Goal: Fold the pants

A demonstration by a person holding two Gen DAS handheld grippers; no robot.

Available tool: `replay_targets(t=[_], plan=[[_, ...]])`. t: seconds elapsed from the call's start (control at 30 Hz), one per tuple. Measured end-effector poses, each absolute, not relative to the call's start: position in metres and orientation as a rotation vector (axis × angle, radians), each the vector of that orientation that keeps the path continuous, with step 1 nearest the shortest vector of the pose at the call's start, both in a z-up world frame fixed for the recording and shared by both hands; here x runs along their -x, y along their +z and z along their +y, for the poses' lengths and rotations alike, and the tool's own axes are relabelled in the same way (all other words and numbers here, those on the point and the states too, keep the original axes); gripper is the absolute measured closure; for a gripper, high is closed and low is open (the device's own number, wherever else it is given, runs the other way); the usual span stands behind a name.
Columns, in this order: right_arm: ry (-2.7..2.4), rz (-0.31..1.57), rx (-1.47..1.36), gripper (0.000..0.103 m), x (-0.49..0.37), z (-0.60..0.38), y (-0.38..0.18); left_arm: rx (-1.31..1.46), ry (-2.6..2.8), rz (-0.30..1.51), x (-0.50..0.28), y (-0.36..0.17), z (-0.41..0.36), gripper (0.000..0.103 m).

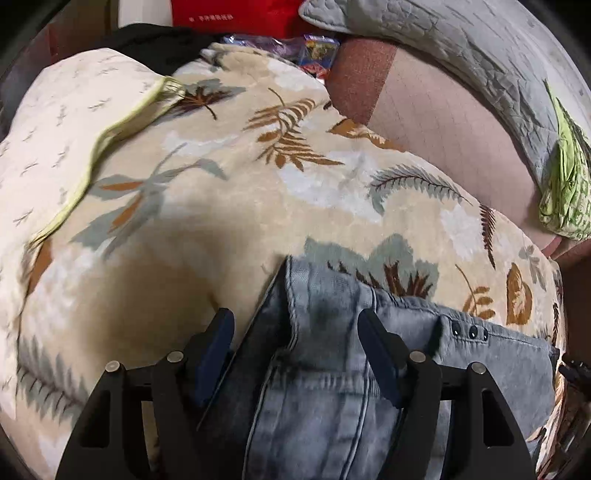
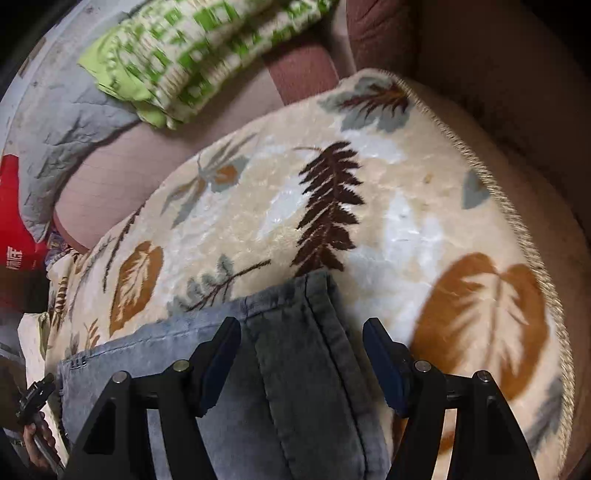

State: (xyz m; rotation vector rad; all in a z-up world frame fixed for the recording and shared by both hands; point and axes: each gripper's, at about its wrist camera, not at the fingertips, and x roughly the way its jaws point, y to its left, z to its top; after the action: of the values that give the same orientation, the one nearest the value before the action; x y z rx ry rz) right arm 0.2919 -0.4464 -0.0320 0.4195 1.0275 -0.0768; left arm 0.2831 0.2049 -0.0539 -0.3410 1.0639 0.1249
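Observation:
Light blue-grey jeans (image 1: 332,391) lie on a cream blanket with a leaf print (image 1: 229,206). In the left wrist view their folded edge with three dark rivets (image 1: 471,334) runs off to the right. My left gripper (image 1: 295,332) hangs over that end, open, with the denim below the gap and both pads clear of it. In the right wrist view the jeans (image 2: 295,406) end in a seamed corner on the blanket (image 2: 369,229). My right gripper (image 2: 301,339) is open above this corner, its pads off the cloth.
A grey quilt (image 1: 461,55) and a green-and-white patterned cloth (image 2: 192,55) lie on a pink sheet (image 1: 436,125) beyond the blanket. A red box (image 1: 236,14) stands at the back. The blanket's fringed edge (image 2: 517,221) drops off to the right. A hand (image 2: 35,439) shows at lower left.

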Motion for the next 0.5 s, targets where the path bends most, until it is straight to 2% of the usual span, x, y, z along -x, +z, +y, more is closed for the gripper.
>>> replay_targets(t=[0.07, 0.2, 0.23, 0.3, 0.33, 0.37, 0.5], plan=[[-0.068, 1.032, -0.428, 0.031, -0.297, -0.447, -0.038, 0.364, 0.103, 1.073, -0.291, -0.058, 0.206, 0.041], [-0.035, 1.040, -0.427, 0.031, -0.302, -0.444, -0.044, 0.413, 0.095, 1.100, -0.307, -0.069, 0.209, 0.044], [-0.033, 1.040, -0.423, 0.031, -0.303, -0.443, -0.045, 0.400, 0.099, 1.098, -0.309, -0.070, 0.207, 0.048], [-0.035, 1.050, -0.422, 0.031, -0.306, -0.443, -0.048, 0.376, 0.099, 1.091, -0.313, -0.070, 0.203, 0.066], [-0.041, 1.060, -0.423, 0.031, -0.308, -0.443, -0.051, 0.375, 0.091, 1.095, -0.315, -0.071, 0.202, 0.082], [-0.040, 1.059, -0.423, 0.031, -0.310, -0.443, -0.051, 0.365, 0.094, 1.104, -0.318, -0.072, 0.200, 0.093], [-0.049, 1.021, -0.436, 0.031, -0.311, -0.445, -0.042, 0.333, 0.112, 1.111, -0.322, -0.074, 0.197, 0.097]])
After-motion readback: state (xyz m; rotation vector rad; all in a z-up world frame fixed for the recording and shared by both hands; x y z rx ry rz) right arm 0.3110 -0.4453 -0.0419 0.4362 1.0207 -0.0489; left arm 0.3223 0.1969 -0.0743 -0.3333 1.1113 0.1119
